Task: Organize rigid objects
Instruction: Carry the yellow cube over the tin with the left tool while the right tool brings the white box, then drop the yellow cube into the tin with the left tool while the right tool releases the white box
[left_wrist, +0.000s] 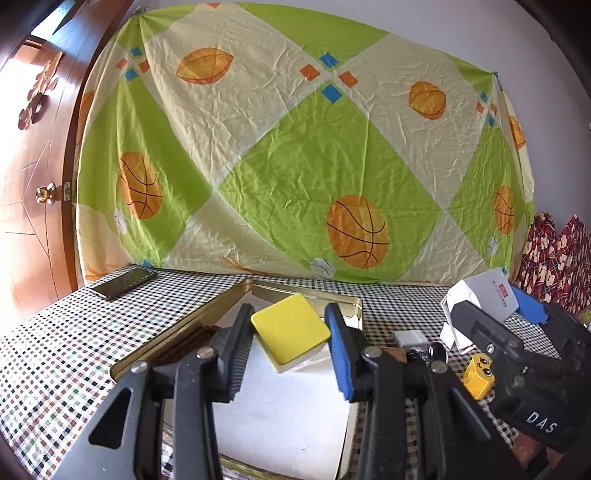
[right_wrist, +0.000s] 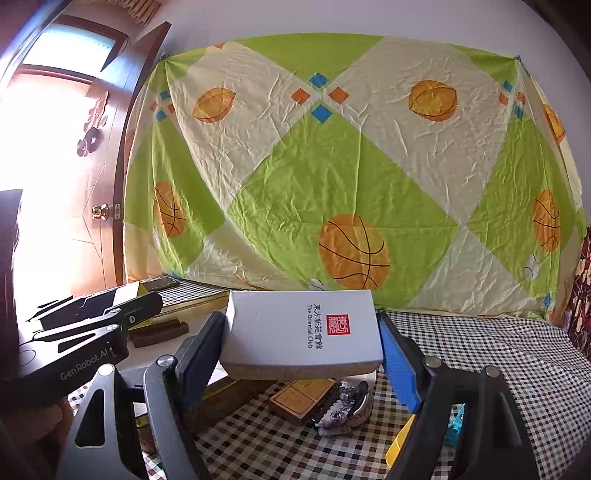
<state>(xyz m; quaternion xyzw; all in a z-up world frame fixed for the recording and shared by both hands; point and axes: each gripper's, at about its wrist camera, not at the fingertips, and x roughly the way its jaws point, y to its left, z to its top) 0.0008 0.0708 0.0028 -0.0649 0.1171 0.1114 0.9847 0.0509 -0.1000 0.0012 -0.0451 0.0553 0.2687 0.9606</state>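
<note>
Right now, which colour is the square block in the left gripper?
Yellow block, clearest in left wrist view.

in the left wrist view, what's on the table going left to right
phone → gold tray → yellow block held in the left gripper → yellow toy with eyes → right gripper holding the white box

The tin tray sits on the table, a phone behind-left, a toy block right.
</note>
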